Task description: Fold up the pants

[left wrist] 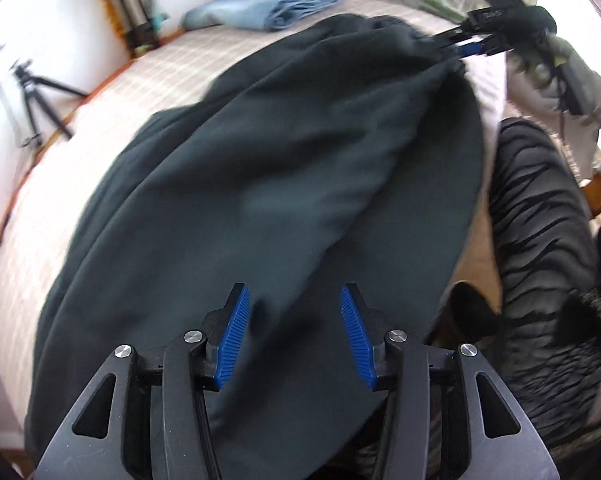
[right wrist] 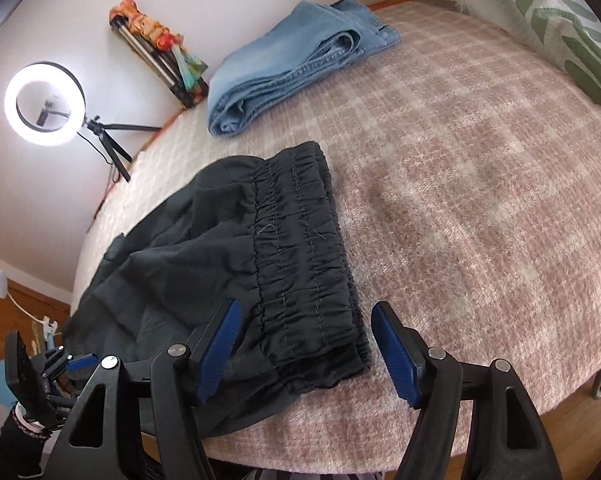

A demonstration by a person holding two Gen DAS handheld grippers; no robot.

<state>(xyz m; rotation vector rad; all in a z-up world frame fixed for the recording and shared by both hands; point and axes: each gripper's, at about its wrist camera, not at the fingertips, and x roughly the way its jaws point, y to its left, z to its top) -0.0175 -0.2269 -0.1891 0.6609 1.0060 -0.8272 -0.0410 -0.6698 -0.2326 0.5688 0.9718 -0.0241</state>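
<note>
Dark green-black pants [left wrist: 284, 184] lie lengthwise across the pink checked bed cover [left wrist: 180, 68]. Their gathered elastic waistband [right wrist: 304, 256] lies flat near the bed's near edge in the right wrist view. My left gripper [left wrist: 295, 300] is open above the leg end of the pants, holding nothing. My right gripper [right wrist: 304, 312] is open with its blue pads on either side of the waistband end, not closed on it. It also shows in the left wrist view [left wrist: 456, 46] at the far end of the pants.
Folded light-blue jeans [right wrist: 292, 64] lie at the far side of the bed cover [right wrist: 480, 184]. A green-patterned pillow [right wrist: 548, 12] sits at the far right. A ring light on a tripod [right wrist: 46, 104] stands by the wall. The person's zebra-print legs [left wrist: 540, 240] are at the bed edge.
</note>
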